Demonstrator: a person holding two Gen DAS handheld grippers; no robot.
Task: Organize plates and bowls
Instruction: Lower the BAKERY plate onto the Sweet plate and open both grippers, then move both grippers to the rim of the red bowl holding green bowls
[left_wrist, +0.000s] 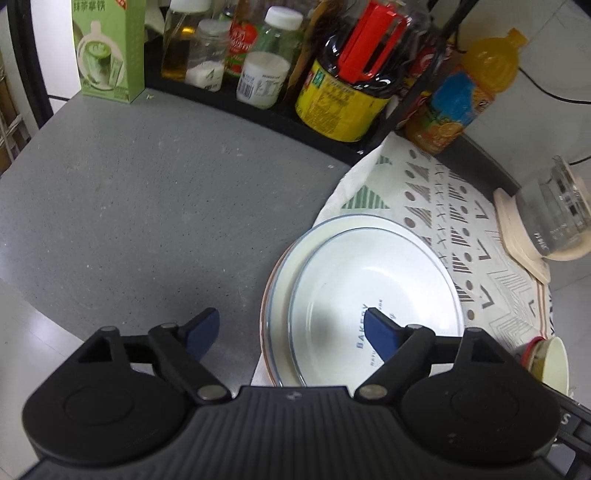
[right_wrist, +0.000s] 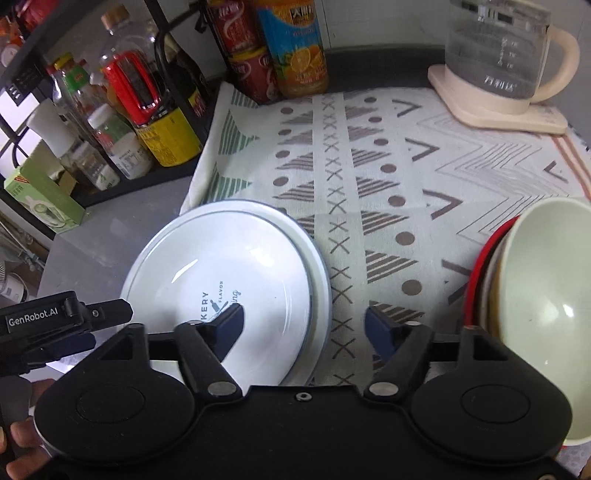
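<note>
A white plate with a blue rim and "BAKERY" print (left_wrist: 373, 280) lies on top of a stack of plates (left_wrist: 280, 266) at the left edge of a patterned cloth (left_wrist: 436, 192). It also shows in the right wrist view (right_wrist: 221, 269). A stack of bowls with a pale green bowl on top (right_wrist: 546, 295) stands at the right; it also shows in the left wrist view (left_wrist: 550, 362). My left gripper (left_wrist: 291, 328) is open and empty, over the near left rim of the plates. My right gripper (right_wrist: 304, 325) is open and empty, over the plate's right edge.
A black rack with bottles and jars (left_wrist: 332, 85) stands at the back. A green carton (left_wrist: 107, 48) stands on the grey counter (left_wrist: 147, 192). A glass kettle on a cream base (right_wrist: 498, 62) is at the back right. An orange juice bottle (right_wrist: 295, 44) stands beside the rack.
</note>
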